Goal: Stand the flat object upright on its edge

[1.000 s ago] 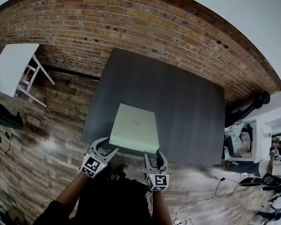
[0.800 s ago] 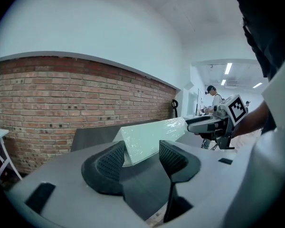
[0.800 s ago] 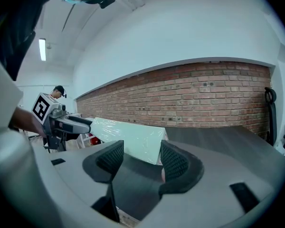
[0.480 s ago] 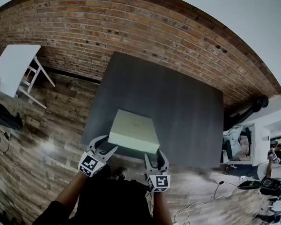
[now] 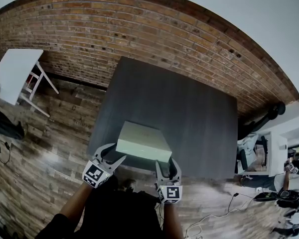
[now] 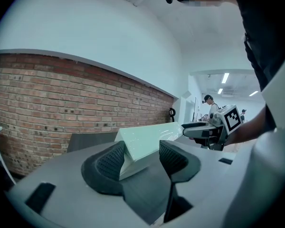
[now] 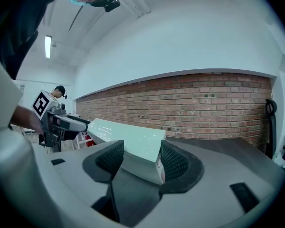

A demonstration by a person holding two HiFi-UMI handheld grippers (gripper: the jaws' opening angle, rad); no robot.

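Your left hand-held gripper (image 5: 118, 152) is clamped on the near left corner of the flat box (image 5: 142, 139). Your right hand-held gripper (image 5: 166, 165) is clamped on the near right corner. The box is at the near edge of the worktop (image 5: 189, 108), and its near side seems tipped up a little (the far side looks low). So I think the job has only begun. The box is not yet standing on its edge.
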